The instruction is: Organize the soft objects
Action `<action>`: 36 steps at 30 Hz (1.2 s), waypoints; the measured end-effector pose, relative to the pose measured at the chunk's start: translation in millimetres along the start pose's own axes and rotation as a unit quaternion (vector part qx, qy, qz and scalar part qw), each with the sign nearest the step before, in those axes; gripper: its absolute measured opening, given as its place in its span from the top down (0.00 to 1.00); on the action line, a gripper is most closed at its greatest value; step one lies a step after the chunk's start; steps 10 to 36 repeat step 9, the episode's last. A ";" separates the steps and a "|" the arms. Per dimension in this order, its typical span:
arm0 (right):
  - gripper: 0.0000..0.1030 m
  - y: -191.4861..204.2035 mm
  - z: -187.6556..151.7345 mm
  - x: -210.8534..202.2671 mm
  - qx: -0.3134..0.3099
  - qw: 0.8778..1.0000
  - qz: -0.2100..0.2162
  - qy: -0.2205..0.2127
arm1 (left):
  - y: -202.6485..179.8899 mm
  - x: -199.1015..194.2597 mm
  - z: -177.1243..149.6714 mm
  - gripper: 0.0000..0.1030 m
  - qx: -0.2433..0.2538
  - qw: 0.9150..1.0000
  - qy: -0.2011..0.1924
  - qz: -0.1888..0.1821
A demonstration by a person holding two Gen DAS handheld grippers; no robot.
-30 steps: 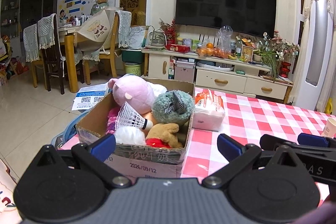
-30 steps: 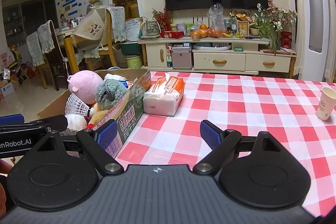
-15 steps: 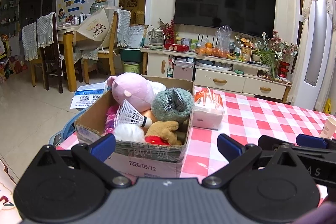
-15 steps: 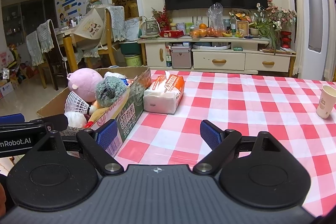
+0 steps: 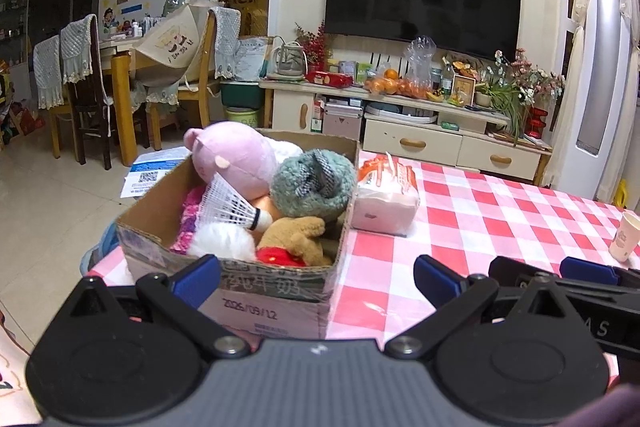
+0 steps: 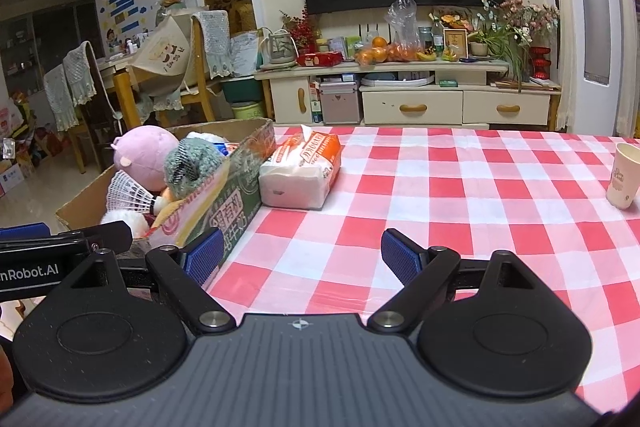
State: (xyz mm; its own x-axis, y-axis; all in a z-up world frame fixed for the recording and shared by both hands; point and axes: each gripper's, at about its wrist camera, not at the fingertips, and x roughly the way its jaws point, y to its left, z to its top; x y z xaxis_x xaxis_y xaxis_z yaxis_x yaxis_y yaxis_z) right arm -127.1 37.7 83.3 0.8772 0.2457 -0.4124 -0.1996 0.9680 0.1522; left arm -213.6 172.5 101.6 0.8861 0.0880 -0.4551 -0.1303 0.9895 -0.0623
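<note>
Cardboard box (image 5: 256, 279), landmark, at the near left corner of the checked worktop (image 6: 460, 195). Contents, heaped above the rim: pink plush pig (image 5: 236, 157) at the back; grey-green knitted plush (image 5: 314, 185) beside it; brown plush (image 5: 298, 233) in front; white fluffy toy (image 5: 222, 243); shuttlecock (image 5: 232, 207) lying across the heap.

Tissue pack (image 6: 302, 173): touching the box's right wall, on the cloth, outside the box.

Paper cup (image 6: 622, 175): upright, well to the right of the box.

Left tongs (image 5: 316, 275): spread wide, empty, level with the box's near wall.

Right tongs (image 6: 302, 253): spread wide, empty, just right of the box.

Change over the last second: both views nearly identical; nothing moved in or out. Judgement: fits sorting either pending or complete.
</note>
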 end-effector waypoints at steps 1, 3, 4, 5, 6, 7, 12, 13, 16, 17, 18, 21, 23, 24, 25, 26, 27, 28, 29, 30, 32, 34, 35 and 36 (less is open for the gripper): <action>0.00 -2.2 -0.6 0.9 0.001 1.000 -0.001 0.000 | -2.4 1.8 -0.2 0.01 0.000 1.000 0.001 -0.001; 0.00 -7.9 -1.6 2.4 0.005 1.000 -0.003 0.001 | -7.1 5.3 -1.2 0.01 0.004 1.000 0.002 -0.004; 0.00 -11.1 -2.0 3.5 0.007 1.000 -0.004 0.001 | -10.6 7.7 -1.1 0.01 0.007 1.000 0.003 -0.005; 0.00 -15.1 -2.2 4.9 0.009 1.000 -0.006 0.001 | -14.4 9.9 -0.7 0.01 0.010 1.000 0.004 -0.006; 0.00 -20.1 -2.4 6.2 0.013 1.000 -0.006 0.002 | -18.4 11.9 -0.1 0.01 0.013 1.000 0.005 -0.007; 0.00 -26.2 -2.2 7.8 0.018 1.000 -0.007 0.002 | -25.0 14.2 1.0 0.01 0.018 1.000 0.004 -0.009; 0.00 -42.3 -0.4 11.2 0.028 0.999 -0.022 0.001 | -39.4 18.8 3.6 0.01 0.029 1.000 0.001 -0.008; 0.00 -42.3 -0.4 11.2 0.028 0.999 -0.022 0.001 | -39.4 18.8 3.6 0.01 0.029 1.000 0.001 -0.008; 0.00 -42.3 -0.4 11.2 0.028 0.999 -0.022 0.001 | -39.4 18.8 3.6 0.01 0.029 1.000 0.001 -0.008; 0.00 -42.3 -0.4 11.2 0.028 0.999 -0.022 0.001 | -39.4 18.8 3.6 0.01 0.029 1.000 0.001 -0.008; 0.00 -42.3 -0.4 11.2 0.028 0.999 -0.022 0.001 | -39.4 18.8 3.6 0.01 0.029 1.000 0.001 -0.008; 0.00 -42.3 -0.4 11.2 0.028 0.999 -0.022 0.001 | -39.4 18.8 3.6 0.01 0.029 1.000 0.001 -0.008; 0.00 -42.3 -0.4 11.2 0.028 0.999 -0.022 0.001 | -39.4 18.8 3.6 0.01 0.029 1.000 0.001 -0.008; 0.00 -42.3 -0.4 11.2 0.028 0.999 -0.022 0.001 | -39.4 18.8 3.6 0.01 0.029 1.000 0.001 -0.008; 0.00 -42.3 -0.4 11.2 0.028 0.999 -0.022 0.001 | -39.4 18.8 3.6 0.01 0.029 1.000 0.001 -0.008; 0.00 -42.3 -0.4 11.2 0.028 0.999 -0.022 0.001 | -39.4 18.8 3.6 0.01 0.029 1.000 0.001 -0.008; 0.00 -42.3 -0.4 11.2 0.028 0.999 -0.022 0.001 | -39.4 18.8 3.6 0.01 0.029 1.000 0.001 -0.008; 0.00 -42.3 -0.4 11.2 0.028 0.999 -0.022 0.001 | -39.4 18.8 3.6 0.01 0.029 1.000 0.001 -0.008; 0.00 -42.3 -0.4 11.2 0.028 0.999 -0.022 0.001 | -39.4 18.8 3.6 0.01 0.029 1.000 0.001 -0.008; 0.00 -42.3 -0.4 11.2 0.028 0.999 -0.022 0.001 | -39.4 18.8 3.6 0.01 0.029 1.000 0.001 -0.008; 0.00 -42.3 -0.4 11.2 0.028 0.999 -0.022 0.001 | -39.4 18.8 3.6 0.01 0.029 1.000 0.001 -0.008; 0.00 -42.3 -0.4 11.2 0.028 0.999 -0.022 0.001 | -39.4 18.8 3.6 0.01 0.029 1.000 0.001 -0.008; 0.00 -42.3 -0.4 11.2 0.028 0.999 -0.022 0.001 | -39.4 18.8 3.6 0.01 0.029 1.000 0.001 -0.008; 0.00 -42.3 -0.4 11.2 0.028 0.999 -0.022 0.001 | -39.4 18.8 3.6 0.01 0.029 1.000 0.001 -0.008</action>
